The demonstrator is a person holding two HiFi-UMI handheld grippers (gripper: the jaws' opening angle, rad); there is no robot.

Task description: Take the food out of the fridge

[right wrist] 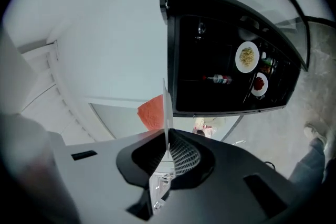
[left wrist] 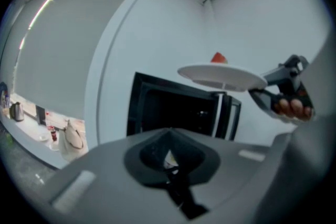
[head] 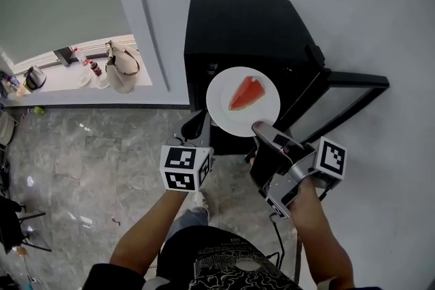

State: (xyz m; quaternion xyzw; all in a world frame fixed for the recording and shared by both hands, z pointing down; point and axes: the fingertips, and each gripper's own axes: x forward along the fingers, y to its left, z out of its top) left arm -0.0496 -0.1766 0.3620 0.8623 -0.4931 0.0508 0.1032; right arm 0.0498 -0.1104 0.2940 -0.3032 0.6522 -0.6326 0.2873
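A white plate (head: 242,101) carrying a red watermelon slice (head: 246,92) hangs in the air in front of the black fridge (head: 245,30). My right gripper (head: 262,127) is shut on the plate's near rim. In the right gripper view the plate (right wrist: 166,107) shows edge-on between the jaws of the right gripper (right wrist: 167,152), with the slice (right wrist: 152,112) on its left. My left gripper (head: 196,127) is below and left of the plate, shut and holding nothing. In the left gripper view, beyond my left gripper (left wrist: 169,157), the plate (left wrist: 220,75) floats to the upper right.
The fridge door (head: 353,88) stands open to the right. Inside the fridge (right wrist: 231,50) are a plate of yellowish food (right wrist: 247,56), a plate of red food (right wrist: 259,83) and a bottle (right wrist: 218,79). A windowsill (head: 61,78) holds a bag (head: 122,66), a kettle and bottles. Below is marble floor (head: 81,159).
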